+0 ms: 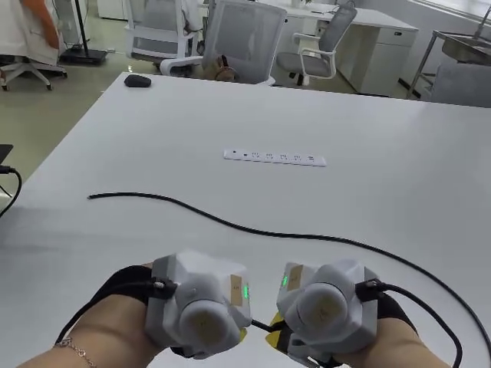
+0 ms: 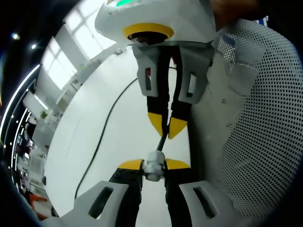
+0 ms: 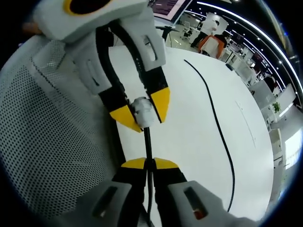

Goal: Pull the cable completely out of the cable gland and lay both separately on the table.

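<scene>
Two grippers meet tip to tip at the near edge of the white table [image 1: 368,138]. The left gripper [image 2: 154,165] has its yellow-tipped jaws closed on the small white plastic cable gland [image 2: 154,169], which sits clamped between the tips. The right gripper [image 3: 147,164] faces it from just beside, jaws pinched narrow on the thin black cable [image 1: 230,224] where it leaves the gland. A short straight stretch of cable spans the gap between the two sets of tips, so the cable is still seated in the gland.

In the head view both grippers are held low and close together, bodies angled inward toward each other. The left hand [image 1: 123,287] and right hand [image 1: 399,318], in black gloves, grip them from behind, forearms converging. The rest of the cable lies in a long curve across the table, its free end at far left. A white power strip [image 1: 275,158] lies beyond it, well apart.
</scene>
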`<state>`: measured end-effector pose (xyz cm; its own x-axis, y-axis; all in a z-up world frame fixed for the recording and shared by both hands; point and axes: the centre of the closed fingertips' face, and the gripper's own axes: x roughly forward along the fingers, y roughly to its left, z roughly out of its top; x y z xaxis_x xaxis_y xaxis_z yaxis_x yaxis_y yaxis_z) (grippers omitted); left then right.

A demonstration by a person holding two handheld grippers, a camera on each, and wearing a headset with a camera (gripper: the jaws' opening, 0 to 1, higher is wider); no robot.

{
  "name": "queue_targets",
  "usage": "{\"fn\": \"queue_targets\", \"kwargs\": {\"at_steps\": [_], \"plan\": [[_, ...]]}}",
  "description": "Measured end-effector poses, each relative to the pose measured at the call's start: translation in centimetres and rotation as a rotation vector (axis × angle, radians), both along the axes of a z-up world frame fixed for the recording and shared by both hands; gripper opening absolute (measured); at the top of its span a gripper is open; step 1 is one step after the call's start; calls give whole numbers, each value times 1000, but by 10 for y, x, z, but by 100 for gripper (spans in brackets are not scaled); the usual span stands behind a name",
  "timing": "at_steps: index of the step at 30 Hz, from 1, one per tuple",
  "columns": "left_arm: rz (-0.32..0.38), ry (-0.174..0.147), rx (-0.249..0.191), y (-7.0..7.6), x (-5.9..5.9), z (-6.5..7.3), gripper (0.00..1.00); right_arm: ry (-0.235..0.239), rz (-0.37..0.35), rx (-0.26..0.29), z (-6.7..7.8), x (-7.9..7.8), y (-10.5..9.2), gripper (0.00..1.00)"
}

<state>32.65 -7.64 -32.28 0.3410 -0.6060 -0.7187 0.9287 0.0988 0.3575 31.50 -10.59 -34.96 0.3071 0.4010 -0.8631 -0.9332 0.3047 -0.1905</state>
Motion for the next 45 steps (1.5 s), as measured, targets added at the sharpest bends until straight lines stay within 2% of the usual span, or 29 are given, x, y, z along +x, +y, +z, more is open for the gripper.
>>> {"fn": "queue_targets", "kwargs": {"at_steps": [8,12,15,17,29,32,35,37,40,41,42,43,44,45], "plan": [[17,4,8,4,2,-2,18,7,-41,4,0,2,-4,4],[32,1,7,6,5,-1,18,15,-62,-38,-5,3,-14,4],[37,2,14,8,6,-2,18,10,-108,-43,-5,9,-21,3],[31,6,22,8,4,-4,18,15,-133,-26,-3,10,-21,3],[24,6,25,7,4,-5,18,19,-124,-22,-3,8,-20,3],[21,8,31,8,4,-6,18,15,-100,-5,0,6,-14,3],[11,11,52,9,2,-9,18,4,-68,74,11,9,3,3],[9,13,56,10,2,-9,18,34,-84,179,23,17,18,3],[18,24,55,12,3,-10,18,31,-100,193,34,41,20,3],[12,25,63,12,2,-11,18,12,-126,236,44,64,24,4],[7,24,68,11,1,-12,18,10,-139,253,47,70,25,4],[5,26,70,11,0,-13,18,10,-181,278,54,88,24,4],[3,28,70,11,0,-13,18,-2,-190,279,58,100,23,4],[1,30,71,10,-1,-13,18,-49,-200,276,66,121,20,4]]}}
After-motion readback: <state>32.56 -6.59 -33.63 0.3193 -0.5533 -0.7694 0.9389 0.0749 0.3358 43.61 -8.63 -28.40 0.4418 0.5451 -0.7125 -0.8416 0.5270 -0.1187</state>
